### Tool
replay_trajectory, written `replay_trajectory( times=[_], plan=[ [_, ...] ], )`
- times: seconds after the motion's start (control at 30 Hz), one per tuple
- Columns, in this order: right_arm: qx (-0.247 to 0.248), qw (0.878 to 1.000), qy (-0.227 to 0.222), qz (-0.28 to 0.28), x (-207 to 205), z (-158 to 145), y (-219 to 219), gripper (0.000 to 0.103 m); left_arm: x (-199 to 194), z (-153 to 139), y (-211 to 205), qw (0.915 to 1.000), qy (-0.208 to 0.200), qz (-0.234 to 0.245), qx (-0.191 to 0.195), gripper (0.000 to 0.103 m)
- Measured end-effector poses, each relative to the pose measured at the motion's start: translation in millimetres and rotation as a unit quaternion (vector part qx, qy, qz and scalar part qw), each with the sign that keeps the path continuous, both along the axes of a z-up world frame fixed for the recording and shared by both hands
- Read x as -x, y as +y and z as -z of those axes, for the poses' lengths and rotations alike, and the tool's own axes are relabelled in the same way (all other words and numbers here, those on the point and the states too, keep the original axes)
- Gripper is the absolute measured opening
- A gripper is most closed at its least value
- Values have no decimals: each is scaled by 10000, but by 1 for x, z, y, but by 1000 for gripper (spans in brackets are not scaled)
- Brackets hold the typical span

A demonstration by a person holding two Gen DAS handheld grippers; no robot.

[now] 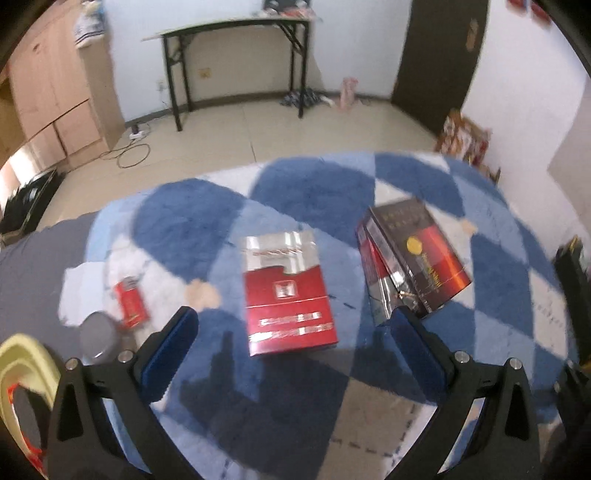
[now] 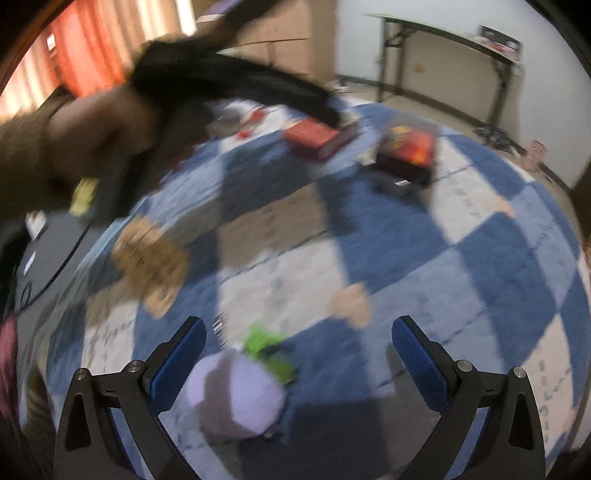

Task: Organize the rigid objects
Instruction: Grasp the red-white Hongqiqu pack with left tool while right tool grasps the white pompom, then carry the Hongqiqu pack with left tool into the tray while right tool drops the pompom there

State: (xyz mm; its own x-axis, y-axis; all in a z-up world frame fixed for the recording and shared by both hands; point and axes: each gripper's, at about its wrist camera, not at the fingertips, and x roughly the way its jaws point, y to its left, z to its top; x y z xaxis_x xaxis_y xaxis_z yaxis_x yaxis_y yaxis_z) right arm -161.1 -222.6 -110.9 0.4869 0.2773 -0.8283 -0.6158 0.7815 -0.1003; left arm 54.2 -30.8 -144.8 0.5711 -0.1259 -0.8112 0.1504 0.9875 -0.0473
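Blue-and-white checked rug (image 1: 310, 184) carries everything. Red box (image 1: 288, 295) flat near middle. Dark boxes (image 1: 410, 258) leaning together just right of it. Small red pack (image 1: 129, 302) on white paper (image 1: 81, 291) at left. Lilac lump (image 2: 236, 398) and green item (image 2: 269, 350), blurred, perhaps toys.

On the rug (image 1: 314, 192), a flat box (image 1: 288, 291) lies in the middle, a stack of boxes (image 1: 410, 258) to its right, a small pack (image 1: 129, 302) well to its left. Behind the rug stands a table (image 1: 236, 26) against the wall. In the blurred right wrist view, what may be a cap (image 2: 236, 395) lies nearest.
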Motion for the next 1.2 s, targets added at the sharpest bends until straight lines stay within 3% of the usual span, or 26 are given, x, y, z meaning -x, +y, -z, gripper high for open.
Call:
replay_trajectory(
  times=[0.1,0.27,0.33,0.4,0.5,0.53,0.57,0.73,0.9,1.07,1.2],
  plan=[
    [111,9998,15,-177,10,12,2,103,-8,10,-4,9999,24,-24,-108,103],
    [117,9992,138,-350,11,30,-2,99,-20,28,9,9995,243,-150,117,99],
    [37,9989,80,-464,15,34,-1,93,-25,33,10,9993,318,-169,118,71],
    [74,9980,-11,-625,22,38,3,88,-27,34,10,9994,276,-122,170,61],
    [143,9963,10,-842,27,45,10,69,-27,31,9,9993,189,36,321,59],
    [174,9955,-52,-935,29,46,13,55,-27,30,8,9992,175,71,360,58],
    [190,9941,-71,-1067,30,46,17,48,-25,28,7,9992,130,109,368,58],
    [131,9929,117,-1175,20,40,21,41,-19,15,0,9987,-146,301,378,58],
    [22,9964,-49,-847,-7,16,12,39,-10,-14,8,9976,-376,292,505,58],
    [-253,9973,-164,-674,-32,-13,24,39,18,-54,76,9919,-618,-430,1024,58],
    [-580,9945,-176,-854,-44,-32,76,39,64,-67,169,9833,-692,-1355,999,58]
  ],
)
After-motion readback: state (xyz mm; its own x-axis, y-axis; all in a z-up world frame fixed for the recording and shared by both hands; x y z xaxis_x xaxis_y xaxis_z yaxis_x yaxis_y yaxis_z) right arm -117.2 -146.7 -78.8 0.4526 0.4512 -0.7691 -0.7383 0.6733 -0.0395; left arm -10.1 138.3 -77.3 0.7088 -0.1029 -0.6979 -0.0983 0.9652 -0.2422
